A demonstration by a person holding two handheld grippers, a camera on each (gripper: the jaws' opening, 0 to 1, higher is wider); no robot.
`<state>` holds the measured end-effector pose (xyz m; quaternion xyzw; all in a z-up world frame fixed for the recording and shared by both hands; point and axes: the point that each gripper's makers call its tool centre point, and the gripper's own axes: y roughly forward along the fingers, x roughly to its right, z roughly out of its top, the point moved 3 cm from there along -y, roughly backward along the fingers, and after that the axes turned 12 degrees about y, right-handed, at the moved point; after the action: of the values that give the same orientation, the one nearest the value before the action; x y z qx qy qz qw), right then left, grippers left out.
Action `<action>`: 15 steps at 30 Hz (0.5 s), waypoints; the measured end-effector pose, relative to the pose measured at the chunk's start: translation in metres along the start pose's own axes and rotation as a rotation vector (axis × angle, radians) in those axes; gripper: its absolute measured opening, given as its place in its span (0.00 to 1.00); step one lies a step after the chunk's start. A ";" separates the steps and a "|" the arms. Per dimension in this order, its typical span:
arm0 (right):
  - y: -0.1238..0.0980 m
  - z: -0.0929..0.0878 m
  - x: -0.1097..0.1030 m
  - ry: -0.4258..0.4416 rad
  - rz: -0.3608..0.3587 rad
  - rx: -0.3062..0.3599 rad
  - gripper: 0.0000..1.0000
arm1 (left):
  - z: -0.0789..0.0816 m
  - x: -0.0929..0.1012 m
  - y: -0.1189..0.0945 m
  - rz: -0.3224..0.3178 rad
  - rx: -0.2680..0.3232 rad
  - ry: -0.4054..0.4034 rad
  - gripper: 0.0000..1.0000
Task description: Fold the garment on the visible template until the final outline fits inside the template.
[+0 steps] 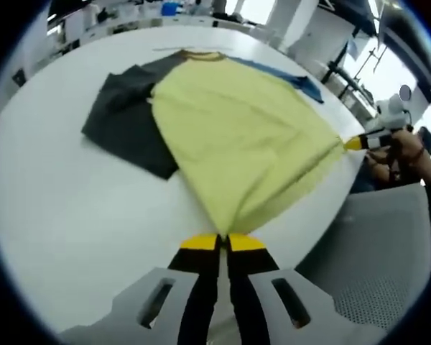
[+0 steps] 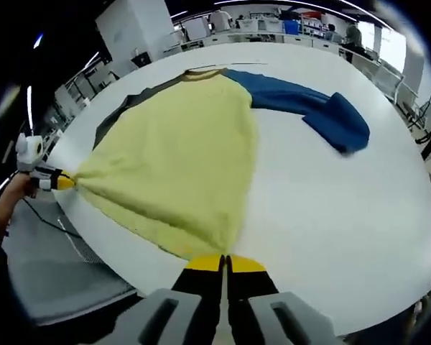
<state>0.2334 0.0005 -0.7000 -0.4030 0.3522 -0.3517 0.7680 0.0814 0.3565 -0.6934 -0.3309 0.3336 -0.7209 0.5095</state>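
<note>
A yellow garment (image 1: 237,129) with one dark grey sleeve (image 1: 126,115) and one blue sleeve (image 1: 302,83) lies spread on a white table (image 1: 72,208). My left gripper (image 1: 223,241) is shut on one bottom corner of the yellow hem. The right gripper (image 1: 355,144) pinches the other corner at the table's edge. In the right gripper view, my right gripper (image 2: 224,262) is shut on the yellow garment (image 2: 172,158), the left gripper (image 2: 57,182) holds the far corner, and the blue sleeve (image 2: 323,111) lies stretched out. The hem is pulled taut between the two grippers.
A grey mesh chair seat (image 1: 381,259) stands beside the table's edge, next to a person's hand (image 1: 409,151). Workbenches (image 2: 273,29) with equipment line the room behind the table. Bare white tabletop (image 2: 330,208) spreads beside the garment.
</note>
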 end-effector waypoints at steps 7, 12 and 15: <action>0.002 -0.002 -0.001 -0.016 -0.001 -0.025 0.00 | -0.004 0.003 0.002 -0.015 -0.033 -0.016 0.00; 0.003 -0.002 -0.001 -0.034 -0.004 -0.029 0.00 | -0.006 0.003 0.004 -0.014 -0.045 -0.027 0.01; 0.003 -0.002 0.000 -0.029 0.000 -0.029 0.00 | -0.008 0.004 0.005 -0.007 -0.050 -0.017 0.01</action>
<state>0.2326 0.0007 -0.7037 -0.4191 0.3460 -0.3407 0.7672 0.0762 0.3526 -0.7019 -0.3508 0.3462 -0.7111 0.5013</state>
